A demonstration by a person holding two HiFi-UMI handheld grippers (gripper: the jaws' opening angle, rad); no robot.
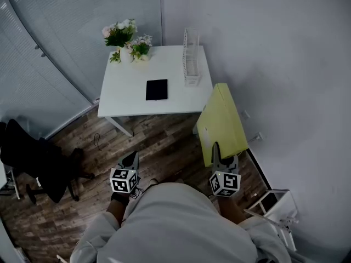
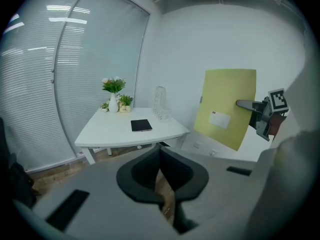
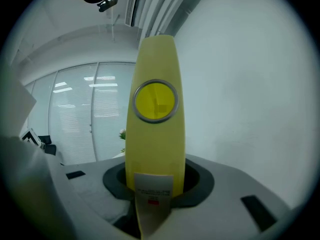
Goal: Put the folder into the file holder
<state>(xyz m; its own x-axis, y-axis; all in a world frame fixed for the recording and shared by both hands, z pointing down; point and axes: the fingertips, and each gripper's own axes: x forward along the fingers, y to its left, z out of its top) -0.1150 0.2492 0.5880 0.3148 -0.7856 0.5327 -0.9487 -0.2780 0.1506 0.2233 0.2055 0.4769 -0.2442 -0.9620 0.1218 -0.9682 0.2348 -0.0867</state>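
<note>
My right gripper (image 1: 216, 148) is shut on a yellow-green folder (image 1: 221, 124), held in the air to the right of the white table (image 1: 126, 92). In the right gripper view the folder's spine (image 3: 156, 134) fills the middle, clamped between the jaws, its white label low down. The left gripper view shows the folder (image 2: 226, 106) with the right gripper (image 2: 242, 104) on its edge. A clear wire file holder (image 1: 191, 56) stands upright at the table's right edge, also the file holder (image 2: 160, 103) seen from the left. My left gripper (image 1: 131, 160) hangs low over the floor, jaws shut and empty.
A black tablet-like pad (image 1: 157, 89) lies mid-table. Flower pots (image 1: 126, 40) sit at the far left corner. A black office chair (image 1: 38, 160) stands at left. A white rack (image 1: 274, 204) is by the wall at lower right. The wall runs close on the right.
</note>
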